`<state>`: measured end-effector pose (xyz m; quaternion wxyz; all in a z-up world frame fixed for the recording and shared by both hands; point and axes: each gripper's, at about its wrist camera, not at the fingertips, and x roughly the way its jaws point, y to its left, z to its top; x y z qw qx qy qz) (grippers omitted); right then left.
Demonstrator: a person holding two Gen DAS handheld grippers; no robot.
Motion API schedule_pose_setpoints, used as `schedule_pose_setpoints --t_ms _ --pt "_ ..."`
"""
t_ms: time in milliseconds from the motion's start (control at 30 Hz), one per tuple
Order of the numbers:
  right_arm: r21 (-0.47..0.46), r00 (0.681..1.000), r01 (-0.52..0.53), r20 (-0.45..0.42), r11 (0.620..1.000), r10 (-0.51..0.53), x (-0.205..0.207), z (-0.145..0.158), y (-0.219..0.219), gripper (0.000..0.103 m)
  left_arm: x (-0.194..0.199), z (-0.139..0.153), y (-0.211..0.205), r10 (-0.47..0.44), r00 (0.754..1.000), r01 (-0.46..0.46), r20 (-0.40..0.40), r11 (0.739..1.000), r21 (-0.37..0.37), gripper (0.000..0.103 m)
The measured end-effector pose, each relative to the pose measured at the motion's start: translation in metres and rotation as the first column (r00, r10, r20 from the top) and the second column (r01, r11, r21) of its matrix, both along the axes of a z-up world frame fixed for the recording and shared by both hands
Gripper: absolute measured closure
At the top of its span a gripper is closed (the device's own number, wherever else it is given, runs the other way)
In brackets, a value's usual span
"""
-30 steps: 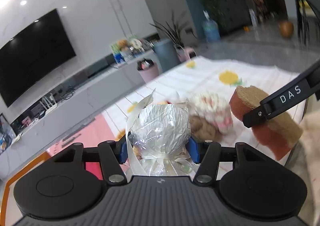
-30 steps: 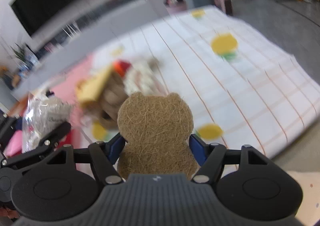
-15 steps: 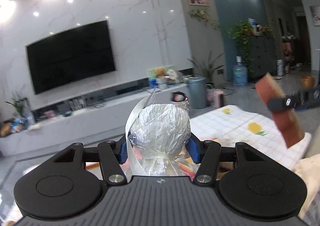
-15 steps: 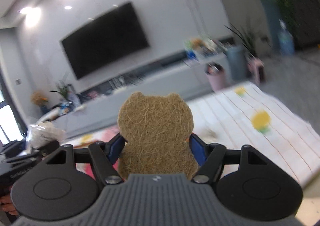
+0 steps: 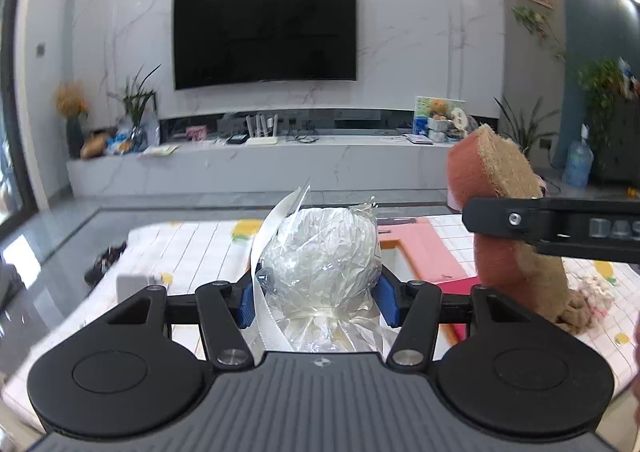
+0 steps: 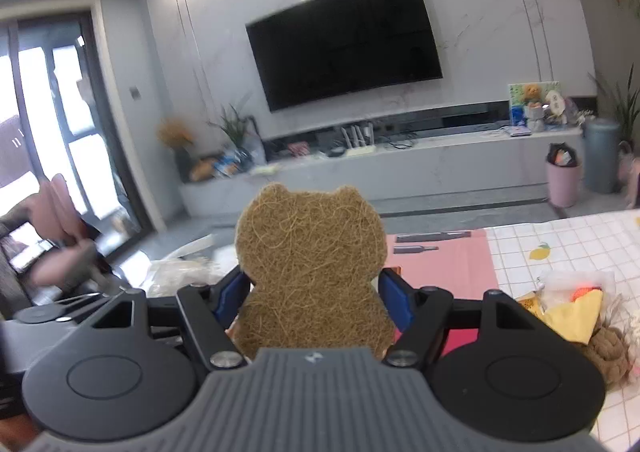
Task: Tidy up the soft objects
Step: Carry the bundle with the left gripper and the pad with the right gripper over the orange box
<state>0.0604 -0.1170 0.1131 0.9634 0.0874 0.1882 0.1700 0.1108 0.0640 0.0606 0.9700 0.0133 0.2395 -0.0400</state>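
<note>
Setting: living room, seen from two cameras mounted on hand-held grippers.
Left gripper [image 5: 316, 290]: blue pads clamped on both sides of a crinkled clear plastic bag [image 5: 320, 260], which bulges up between the fingers and is held above the table.
Bag detail: it is tied off near the bottom, and a white ribbon [image 5: 270, 252] runs up its left side.
Right gripper [image 6: 310, 298]: blue pads pressed against the sides of a bear-shaped sponge [image 6: 310, 264], held upright with its coarse tan fibre face toward the camera.
Sponge from the left camera: it [image 5: 496, 212] appears to the right, gripped by a black finger, with a reddish-pink back and a tan front.
Table: covered by a white checked cloth [image 5: 192, 248] printed with yellow fruit.
Pink mat [image 6: 444, 258]: lies flat on the table beyond the sponge, beside the checked cloth.
Other soft things: a small heap sits on the cloth at the right, including a yellow cloth [image 6: 572, 316] and a brown knitted item [image 6: 604, 352].
Background: large dark television [image 5: 264, 32] on a pale marble wall, above a long low white cabinet [image 5: 256, 168] with plants and small clutter.
Person: a blurred hand [image 6: 60, 264] shows at the left edge of the right camera view.
</note>
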Motion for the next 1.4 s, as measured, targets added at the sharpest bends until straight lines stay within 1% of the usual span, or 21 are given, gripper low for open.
schedule_pose_setpoints --t_ms 33,100,167,267,300,400,500,567,667,700,733,767,800,833,900,1033,1100,1200,1333,1367,1400 --pt "-0.023 1.0 0.018 0.003 1.0 -0.018 0.008 -0.006 0.008 0.033 0.0 -0.004 0.011 0.017 1.0 -0.017 -0.013 1.0 -0.004 0.038" --pt "-0.033 1.0 0.004 0.002 0.999 -0.004 0.015 -0.019 0.022 0.033 0.009 -0.017 0.017 0.039 0.998 -0.039 -0.054 0.999 0.002 0.038" --pt "0.016 1.0 -0.005 -0.025 1.0 0.005 0.028 -0.037 0.023 0.033 0.014 -0.029 0.024 0.036 0.997 -0.033 -0.064 0.999 0.041 0.038" --pt "0.112 0.996 -0.002 -0.092 0.994 0.013 0.05 -0.07 0.011 0.033 0.027 -0.043 0.023 0.033 0.996 -0.022 -0.08 0.99 0.14 0.038" --pt "0.138 0.991 -0.007 -0.133 0.99 0.025 0.057 -0.081 0.009 0.033 0.028 -0.048 0.023 0.048 0.995 -0.033 -0.092 0.987 0.158 0.038" --pt "0.161 0.974 -0.003 -0.224 0.987 0.039 0.068 -0.104 0.005 0.033 0.03 -0.06 0.018 0.053 0.989 -0.026 -0.138 0.982 0.185 0.038" --pt "0.179 0.968 -0.036 -0.239 0.983 0.079 0.07 -0.113 0.006 0.033 0.019 -0.066 0.005 0.061 0.99 -0.024 -0.124 0.958 0.284 0.038" --pt "0.169 0.969 -0.051 -0.231 0.984 0.09 0.068 -0.114 0.008 0.033 0.014 -0.072 -0.005 0.059 0.99 -0.014 -0.129 0.945 0.327 0.038" --pt "0.164 0.968 -0.062 -0.231 0.984 0.1 0.068 -0.119 0.005 0.033 0.018 -0.083 -0.015 0.079 0.988 -0.019 -0.133 0.913 0.407 0.036" --pt "0.155 0.966 -0.056 -0.24 0.986 0.093 0.069 -0.122 0.007 0.033 0.018 -0.087 -0.018 0.08 0.985 -0.007 -0.151 0.903 0.429 0.035" --pt "0.149 0.966 -0.055 -0.242 0.987 0.09 0.069 -0.124 0.008 0.033 0.02 -0.093 -0.02 0.075 0.982 0.01 -0.174 0.896 0.443 0.034" --pt "0.151 0.966 -0.061 -0.241 0.987 0.096 0.063 -0.121 0.004 0.033 0.019 -0.097 -0.022 0.074 0.981 0.017 -0.181 0.889 0.458 0.028" --pt "0.152 0.965 -0.062 -0.241 0.986 0.098 0.063 -0.121 0.003 0.033 0.017 -0.099 -0.025 0.082 0.983 0.007 -0.164 0.876 0.482 0.026" --pt "0.151 0.966 -0.058 -0.241 0.987 0.093 0.06 -0.121 0.001 0.033 0.017 -0.099 -0.025 0.09 0.985 -0.008 -0.146 0.873 0.488 0.021" --pt "0.154 0.967 -0.058 -0.237 0.986 0.094 0.059 -0.121 0.0 0.033 0.017 -0.098 -0.022 0.103 0.984 -0.02 -0.145 0.874 0.486 0.02" --pt "0.154 0.965 -0.059 -0.243 0.986 0.095 0.059 -0.125 -0.001 0.033 0.012 -0.095 -0.021 0.099 0.988 -0.031 -0.119 0.88 0.474 0.008" --pt "0.147 0.966 -0.058 -0.242 0.987 0.092 0.058 -0.124 0.0 0.033 0.007 -0.091 -0.021 0.1 0.99 -0.04 -0.102 0.878 0.477 0.007" --pt "0.136 0.967 -0.058 -0.24 0.989 0.09 0.056 -0.122 0.001 0.033 0.002 -0.086 -0.018 0.084 0.992 -0.031 -0.098 0.894 0.446 0.007" --pt "0.132 0.967 -0.056 -0.24 0.99 0.087 0.055 -0.122 0.001 0.033 -0.002 -0.081 -0.014 0.064 0.994 -0.021 -0.087 0.907 0.421 0.007" --pt "0.132 0.967 -0.056 -0.24 0.99 0.087 0.055 -0.122 0.001 0.033 -0.002 -0.078 -0.011 0.057 0.994 -0.017 -0.088 0.917 0.398 0.007" --pt "0.132 0.967 -0.056 -0.24 0.99 0.087 0.055 -0.122 0.001 0.033 -0.003 -0.073 -0.005 0.042 0.994 -0.005 -0.1 0.938 0.348 0.007"
